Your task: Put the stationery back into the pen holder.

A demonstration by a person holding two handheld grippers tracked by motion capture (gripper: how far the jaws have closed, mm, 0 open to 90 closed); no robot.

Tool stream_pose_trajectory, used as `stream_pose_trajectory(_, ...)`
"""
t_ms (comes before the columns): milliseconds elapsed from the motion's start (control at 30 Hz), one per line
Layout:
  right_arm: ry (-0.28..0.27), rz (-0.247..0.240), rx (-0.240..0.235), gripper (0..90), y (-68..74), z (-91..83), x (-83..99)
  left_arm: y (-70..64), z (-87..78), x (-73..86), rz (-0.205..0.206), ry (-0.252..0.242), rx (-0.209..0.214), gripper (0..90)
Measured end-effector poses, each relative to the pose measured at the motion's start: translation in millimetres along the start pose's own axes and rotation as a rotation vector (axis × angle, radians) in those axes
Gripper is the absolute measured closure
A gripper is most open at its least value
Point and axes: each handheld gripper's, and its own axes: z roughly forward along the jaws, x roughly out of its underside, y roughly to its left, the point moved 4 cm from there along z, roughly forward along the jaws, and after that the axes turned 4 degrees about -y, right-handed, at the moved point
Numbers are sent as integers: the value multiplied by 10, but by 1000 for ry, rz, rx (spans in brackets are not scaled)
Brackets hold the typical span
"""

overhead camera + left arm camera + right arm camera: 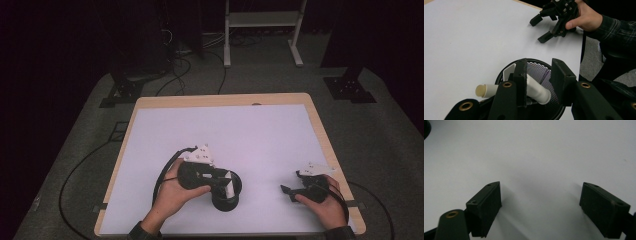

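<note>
Left gripper (539, 75) jaws apart over mesh cup (541, 72), right gripper (541, 205) spread wide, low over table (260, 130)

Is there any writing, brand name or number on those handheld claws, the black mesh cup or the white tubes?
None can be read.
Left gripper: no lettering shows.
Right gripper: plain black jaws, no marks.
Mesh cup: no label visible.
White tube: blank.
Table: plain white surface.

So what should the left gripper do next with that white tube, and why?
Probably draw the left gripper up and back, away from the black mesh cup. Its jaws stand apart, the white tube already leans on the cup's rim, and the right gripper rests open, apart from the cup.
</note>
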Motion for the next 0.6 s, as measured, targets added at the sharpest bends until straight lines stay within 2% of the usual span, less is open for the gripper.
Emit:
stream_pose_trajectory(333,-1,1,0,164,1,0,0,64,-190,-17,7,4,-36,617)
stream_pose_trajectory(467,-2,2,0,165,2,0,1,127,-271,11,9,9,-64,521)
stream_pose_trajectory(600,-2,1,0,165,3,0,1,184,-363,52,4,1,-93,373)
